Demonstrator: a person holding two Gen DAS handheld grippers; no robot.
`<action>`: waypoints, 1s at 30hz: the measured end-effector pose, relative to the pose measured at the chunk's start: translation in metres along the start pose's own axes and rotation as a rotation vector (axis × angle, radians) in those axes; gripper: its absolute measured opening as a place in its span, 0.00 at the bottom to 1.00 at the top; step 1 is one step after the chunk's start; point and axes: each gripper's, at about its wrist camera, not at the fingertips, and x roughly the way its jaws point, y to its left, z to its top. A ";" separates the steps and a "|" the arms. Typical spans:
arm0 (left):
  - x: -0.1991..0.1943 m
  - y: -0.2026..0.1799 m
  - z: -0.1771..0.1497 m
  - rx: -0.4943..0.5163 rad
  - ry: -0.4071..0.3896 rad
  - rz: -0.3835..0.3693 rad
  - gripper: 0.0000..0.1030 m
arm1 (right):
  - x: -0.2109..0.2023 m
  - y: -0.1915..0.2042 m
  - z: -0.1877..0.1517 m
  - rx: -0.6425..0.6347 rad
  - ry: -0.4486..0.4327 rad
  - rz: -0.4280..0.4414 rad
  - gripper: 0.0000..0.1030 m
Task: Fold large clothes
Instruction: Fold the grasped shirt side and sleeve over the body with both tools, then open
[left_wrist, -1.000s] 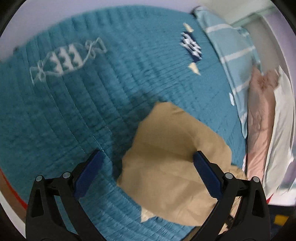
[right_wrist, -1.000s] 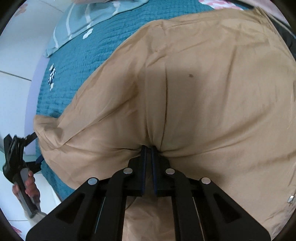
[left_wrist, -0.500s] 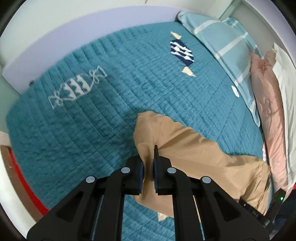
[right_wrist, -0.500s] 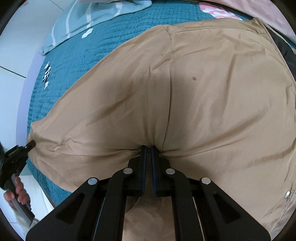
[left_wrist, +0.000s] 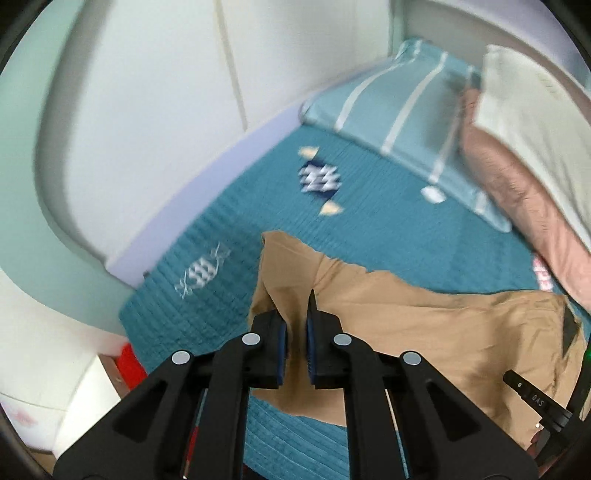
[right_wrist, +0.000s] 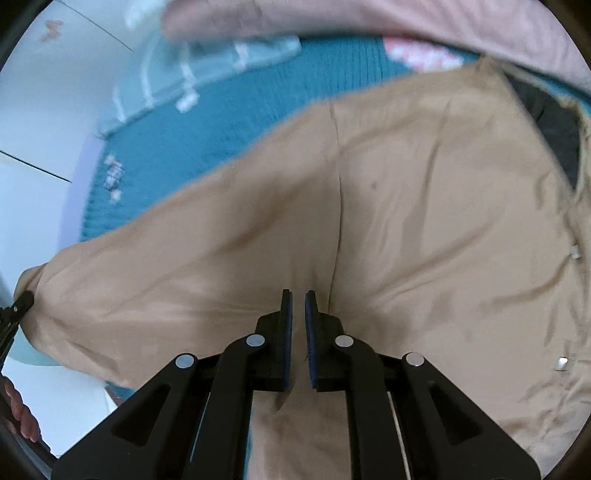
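A large tan garment (left_wrist: 424, 332) lies spread on the teal quilted bed cover (left_wrist: 369, 229). My left gripper (left_wrist: 295, 310) is shut on one end of it, a sleeve-like part lifted off the bed. In the right wrist view the garment (right_wrist: 424, 221) fills most of the frame. My right gripper (right_wrist: 298, 295) pinches a fold near its middle, and its jaws are opening slightly with cloth still between them. The left gripper (right_wrist: 18, 302) shows at the far left edge, with a person's hand (right_wrist: 20, 417) below it.
A striped light-blue pillow (left_wrist: 399, 110), a pink blanket (left_wrist: 517, 184) and a white pillow (left_wrist: 535, 92) lie at the head of the bed. A white wall (left_wrist: 147, 110) runs along the bed's far side. A dark lining (right_wrist: 550, 122) shows at the garment's collar.
My left gripper went from open over the garment's end to shut on it, then rose, lifting that end. My right gripper rose a little with its fold.
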 end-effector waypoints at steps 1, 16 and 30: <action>-0.012 -0.006 0.000 0.013 -0.018 -0.001 0.08 | -0.014 -0.003 -0.001 0.008 -0.025 0.016 0.07; -0.134 -0.249 -0.068 0.379 -0.147 -0.161 0.08 | -0.220 -0.162 -0.068 0.228 -0.378 0.018 0.07; -0.106 -0.457 -0.207 0.622 -0.058 -0.230 0.08 | -0.272 -0.318 -0.159 0.510 -0.418 -0.060 0.07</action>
